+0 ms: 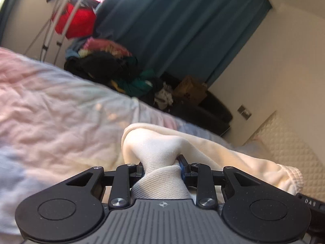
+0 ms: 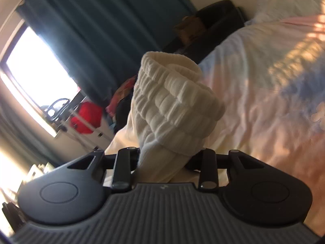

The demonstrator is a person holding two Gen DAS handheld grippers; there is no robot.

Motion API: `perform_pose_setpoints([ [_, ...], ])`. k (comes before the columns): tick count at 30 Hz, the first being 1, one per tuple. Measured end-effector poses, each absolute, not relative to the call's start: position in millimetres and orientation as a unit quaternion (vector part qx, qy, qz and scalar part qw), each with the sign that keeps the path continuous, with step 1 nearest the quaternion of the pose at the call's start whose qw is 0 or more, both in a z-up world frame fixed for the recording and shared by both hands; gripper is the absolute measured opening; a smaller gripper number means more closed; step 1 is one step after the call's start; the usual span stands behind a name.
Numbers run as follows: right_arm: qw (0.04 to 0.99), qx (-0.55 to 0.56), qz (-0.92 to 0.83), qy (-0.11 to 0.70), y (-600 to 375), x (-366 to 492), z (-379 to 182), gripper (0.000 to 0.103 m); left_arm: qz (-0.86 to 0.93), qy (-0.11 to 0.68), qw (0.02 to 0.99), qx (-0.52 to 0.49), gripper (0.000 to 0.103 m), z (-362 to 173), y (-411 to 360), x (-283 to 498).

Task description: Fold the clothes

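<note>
Across both wrist views spreads the bed [image 1: 61,105], its crumpled cover in pale pink, white and blue patches, with sunlight falling on it in the right wrist view. Behind it hangs a dark teal curtain [image 1: 182,30] beside a bright window [image 2: 36,65]. Past the bed's far edge, at the foot of the curtain, sits a heap of mixed clothes [image 1: 113,67], black, green, pink and yellow, and a red garment [image 1: 77,20] hangs on a white rack near the window. A dark seat [image 1: 211,109] carrying a brown box [image 1: 191,89] stands against the cream wall.

Over the bed, the cream garment [image 1: 223,154] is stretched between the two tools. The left gripper [image 1: 161,166] has its jaws clenched on a twisted, fine-ribbed part of the fabric, which bunches up just ahead of them. The right gripper [image 2: 164,160] is likewise clamped on the garment, at a thick ribbed band that folds over above its jaws and hides the fingertips. Both views are tilted and slightly blurred.
</note>
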State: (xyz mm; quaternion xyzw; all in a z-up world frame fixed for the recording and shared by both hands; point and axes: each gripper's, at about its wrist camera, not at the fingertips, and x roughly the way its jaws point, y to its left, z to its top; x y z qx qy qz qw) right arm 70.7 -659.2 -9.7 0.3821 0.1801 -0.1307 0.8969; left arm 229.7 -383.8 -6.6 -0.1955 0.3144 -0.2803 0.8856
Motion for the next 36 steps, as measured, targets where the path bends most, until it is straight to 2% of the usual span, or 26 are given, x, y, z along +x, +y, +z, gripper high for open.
perform_pose_setpoints([
  [5, 0.876, 0.406, -0.172, 0.195, -662.7, 79.7, -85.1, 0.037, -0.300, 0.327, 0.883, -0.155, 0.030, -79.3, -399.7, 255.6],
  [8, 0.868, 0.428, -0.185, 0.170, -651.8, 63.7, -118.3, 0.037, -0.339, 0.290, 0.887, -0.119, 0.031, -102.7, -383.3, 250.5],
  [11, 0.867, 0.428, -0.201, 0.158, -637.6, 50.0, -142.5, 0.041, -0.353, 0.286, 0.887, -0.083, 0.034, -119.3, -375.5, 244.4],
  [16, 0.870, 0.406, -0.221, 0.171, -624.2, 42.5, -165.9, 0.050, -0.361, 0.292, 0.885, -0.039, 0.050, -133.6, -362.5, 235.2],
  [18, 0.871, 0.402, -0.224, 0.173, -623.4, 42.2, -166.9, 0.053, -0.364, 0.301, 0.880, -0.044, 0.052, -126.5, -358.9, 233.1],
  [26, 0.847, 0.394, -0.273, 0.230, -608.9, 5.1, -103.5, 0.053, -0.357, 0.292, 0.887, -0.004, 0.062, -71.8, -345.1, 189.5],
  [30, 0.866, 0.362, -0.267, 0.219, -594.7, -23.9, -65.9, 0.053, -0.359, 0.256, 0.897, 0.020, 0.069, -29.3, -334.4, 151.5],
  [36, 0.906, 0.292, -0.240, 0.188, -562.3, -64.2, -10.5, 0.054, -0.371, 0.200, 0.906, 0.040, 0.073, 34.5, -312.5, 79.1],
])
